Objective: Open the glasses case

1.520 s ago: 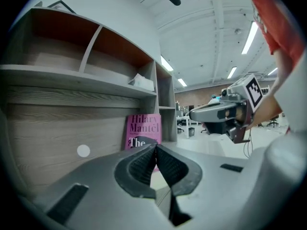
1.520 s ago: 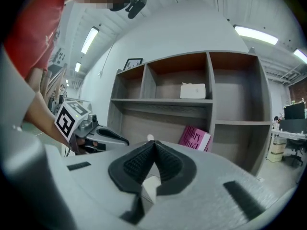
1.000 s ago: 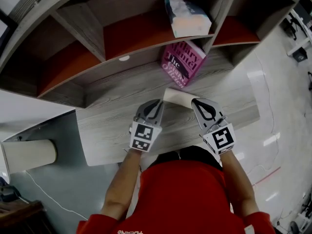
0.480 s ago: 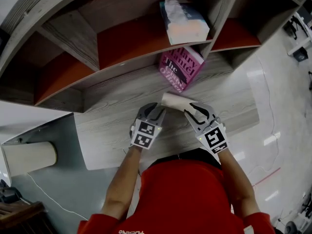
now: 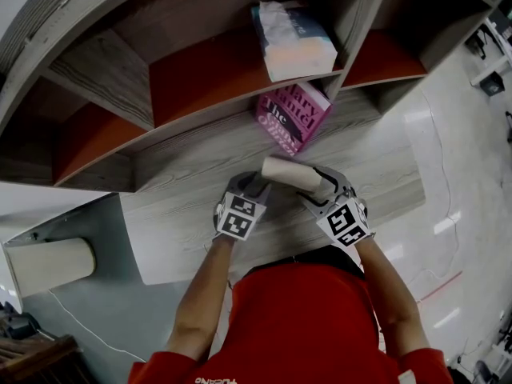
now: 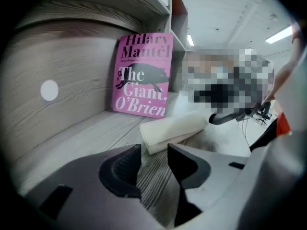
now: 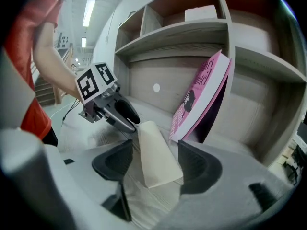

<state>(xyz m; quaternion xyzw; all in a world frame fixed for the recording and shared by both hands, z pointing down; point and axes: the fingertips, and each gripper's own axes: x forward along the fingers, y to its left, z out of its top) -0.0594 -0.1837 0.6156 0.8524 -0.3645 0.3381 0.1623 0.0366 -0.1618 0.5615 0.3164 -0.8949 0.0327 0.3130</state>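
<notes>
Approach is the step in hand: neither gripper has a hold on the glasses case [image 5: 288,172] yet, and it looks closed. It lies flat on the desk [image 5: 180,214], just in front of a pink book [image 5: 292,112] that leans against the shelf back.

The left gripper [image 6: 154,152] has its fingers [image 6: 123,166] opening, with only bare desk between them; the near end of the case sits just ahead of the tips. The right gripper [image 7: 155,146] is opening its fingers too, and the other end of the case stands between them with a gap on each side, so nothing is pressed.

The case's long axis runs across the person's front, from the left gripper at upper left in the head view to the right gripper at lower right. In the right gripper view it points away from the camera, toward the left gripper. Which long edge carries the hinge cannot be made out.

Next, judging from this, the right fingers should close on their end to steady the case, while the left gripper eases forward to catch the lid edge and lift it.
</notes>
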